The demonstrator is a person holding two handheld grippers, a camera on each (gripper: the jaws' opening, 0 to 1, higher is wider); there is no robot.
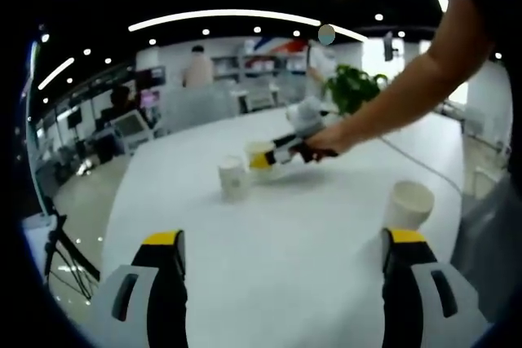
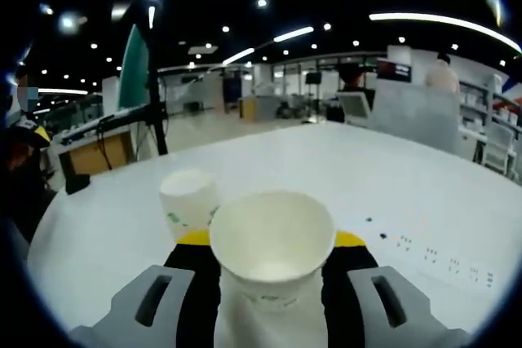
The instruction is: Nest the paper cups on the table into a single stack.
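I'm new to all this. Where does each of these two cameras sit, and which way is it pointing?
Left gripper view: rides on the left tool, jaws apart, looking across the white table at three paper cups; the person's arm reaches in with the right tool.
Right gripper view: rides on the right tool, looking over its held cup at an upside-down cup.
Shared: the table, the held cup and the upside-down cup.
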